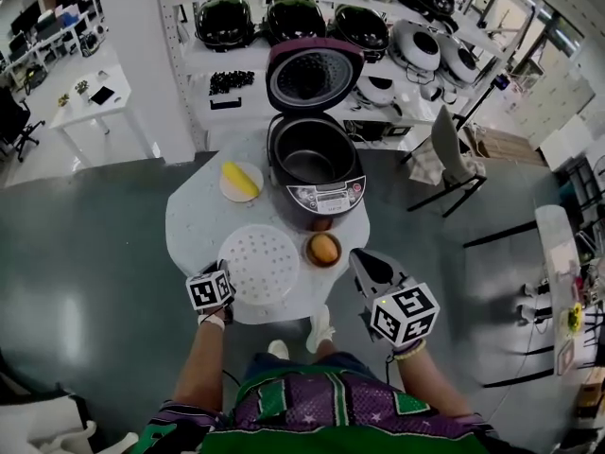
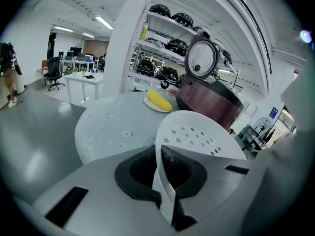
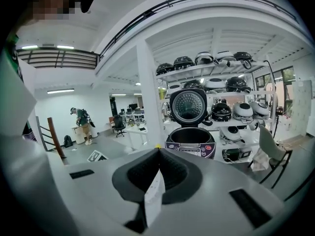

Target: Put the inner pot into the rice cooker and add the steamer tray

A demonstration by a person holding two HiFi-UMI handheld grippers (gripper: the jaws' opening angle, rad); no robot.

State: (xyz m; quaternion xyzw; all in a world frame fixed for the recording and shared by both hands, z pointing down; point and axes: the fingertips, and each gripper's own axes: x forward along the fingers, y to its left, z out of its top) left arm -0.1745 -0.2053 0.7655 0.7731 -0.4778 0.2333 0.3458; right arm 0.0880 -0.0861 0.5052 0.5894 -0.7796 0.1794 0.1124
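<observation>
We judge the dark inner pot (image 1: 310, 162) already seated in the maroon rice cooker (image 1: 321, 200). Our left gripper (image 1: 225, 277) has its fingers clamped on the rim of the white perforated steamer tray (image 1: 260, 265), which is just before the cooker and not yet loaded. The right gripper (image 1: 367, 266) has its fingers together, empty.

rice cooker (image 1: 321, 197) behind steamer tray (image 1: 259, 264); bowl (image 1: 323, 264) right of the tray.
</observation>
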